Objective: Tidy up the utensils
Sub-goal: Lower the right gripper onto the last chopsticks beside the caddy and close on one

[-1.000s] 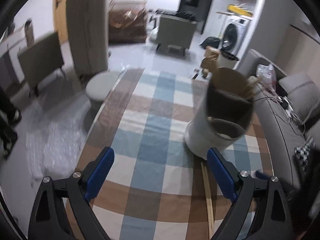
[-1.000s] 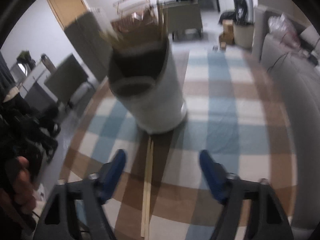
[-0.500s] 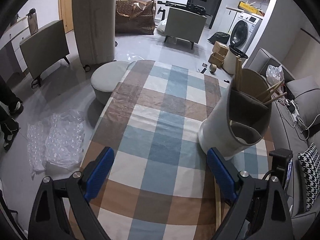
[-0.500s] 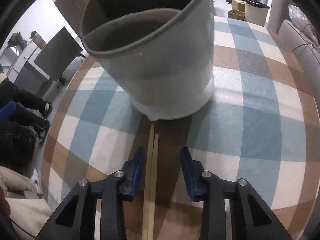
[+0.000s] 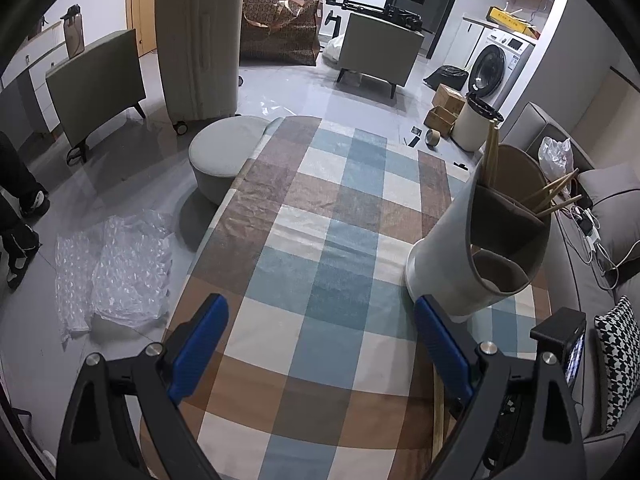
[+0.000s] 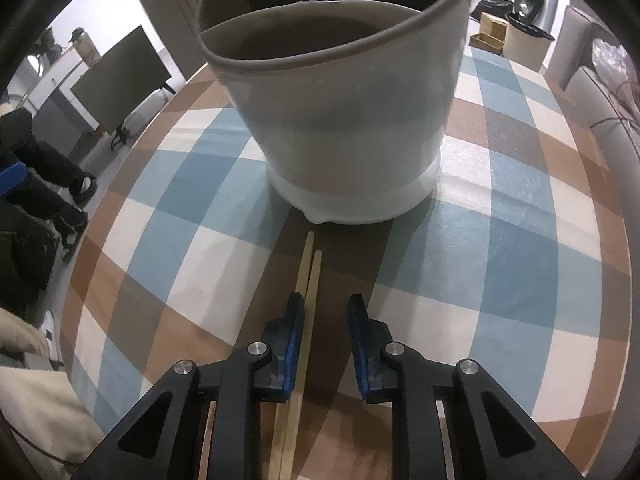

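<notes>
A pair of wooden chopsticks (image 6: 308, 280) lies on the checked tablecloth (image 6: 520, 220), pointing at the base of a grey-white utensil holder (image 6: 344, 120). My right gripper (image 6: 325, 308) is low over the cloth and its jaws are closing. The chopsticks run between them, close against the left pad, with a gap to the right pad. The left wrist view shows the holder (image 5: 472, 248) at the right with several chopsticks (image 5: 552, 196) standing in its back compartment. My left gripper (image 5: 320, 320) hangs wide open above the cloth with nothing between its fingers. The lying pair (image 5: 439, 408) shows beside its right finger.
A round grey stool (image 5: 224, 152) stands by the table's far left corner, with bubble wrap (image 5: 116, 260) on the floor to the left. A grey sofa (image 5: 624, 208) runs along the table's right side. A person's legs (image 6: 48, 184) are at the left.
My right gripper has come down and in toward the lying chopsticks, and its jaws have narrowed around them. The left gripper has stayed wide open and nearly still.
</notes>
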